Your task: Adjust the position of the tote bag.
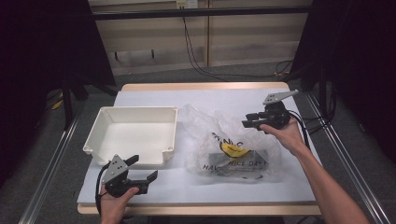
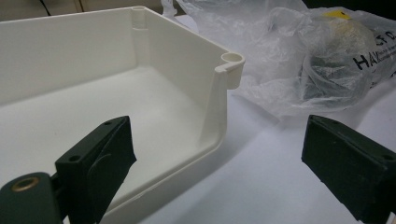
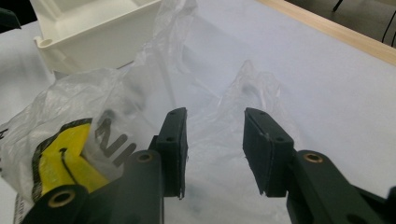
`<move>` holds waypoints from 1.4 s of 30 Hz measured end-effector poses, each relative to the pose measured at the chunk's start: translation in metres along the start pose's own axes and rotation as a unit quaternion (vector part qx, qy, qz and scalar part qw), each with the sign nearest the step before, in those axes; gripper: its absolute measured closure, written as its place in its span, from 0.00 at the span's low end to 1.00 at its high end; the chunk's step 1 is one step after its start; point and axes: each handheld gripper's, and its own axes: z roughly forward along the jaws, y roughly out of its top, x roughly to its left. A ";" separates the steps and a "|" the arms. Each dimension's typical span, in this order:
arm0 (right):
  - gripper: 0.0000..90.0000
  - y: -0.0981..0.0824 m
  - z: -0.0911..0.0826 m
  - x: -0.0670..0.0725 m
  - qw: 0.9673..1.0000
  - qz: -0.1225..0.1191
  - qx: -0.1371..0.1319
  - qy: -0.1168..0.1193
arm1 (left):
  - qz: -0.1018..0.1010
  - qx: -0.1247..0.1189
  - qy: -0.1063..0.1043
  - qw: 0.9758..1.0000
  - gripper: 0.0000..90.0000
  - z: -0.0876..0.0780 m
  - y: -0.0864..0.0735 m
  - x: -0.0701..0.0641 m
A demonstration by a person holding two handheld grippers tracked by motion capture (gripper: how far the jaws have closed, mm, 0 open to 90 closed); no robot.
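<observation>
**Plastic bag approached by right gripper at centre of table**

The plastic bag [image 1: 233,147], clear with a yellow mark and black lettering, is seen lying crumpled right of centre in the high view, on the white sheet covering the table [image 1: 280,95]. In the right gripper view, the right gripper [image 3: 214,151] is shown with its jaws parted by a moderate gap; nothing is pressed between the pads, and thin folds of the bag's film are seen just beyond and between the tips. In the high view the right gripper [image 1: 250,122] is held above the bag's upper right edge, pointing toward the left of the frame.

The left gripper [image 2: 215,163] is shown with jaws spread wide and nothing held; a corner of the white tray [image 2: 224,93] is framed between them. In the high view the left gripper [image 1: 145,173] is seen at lower left, just below the tray [image 1: 135,112], which sits left of centre beside the bag.
</observation>
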 end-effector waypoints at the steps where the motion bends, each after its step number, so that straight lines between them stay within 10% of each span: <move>1: 0.67 0.004 0.005 -0.003 1.000 0.000 0.004 0.001 | 0.001 -0.001 -0.001 1.000 0.10 -0.001 0.000 0.000; 24: 0.67 0.040 0.077 -0.023 0.995 -0.007 0.096 0.020 | -0.002 -0.002 0.000 1.000 0.10 -0.003 -0.002 0.008; 27: 0.67 0.041 0.092 -0.028 0.994 0.019 0.100 0.030 | -0.007 -0.006 -0.005 1.000 0.09 -0.003 -0.003 0.009; 42: 0.74 0.035 0.111 -0.037 0.989 0.029 0.142 0.036 | -0.005 -0.004 0.003 1.000 0.09 -0.003 -0.002 0.010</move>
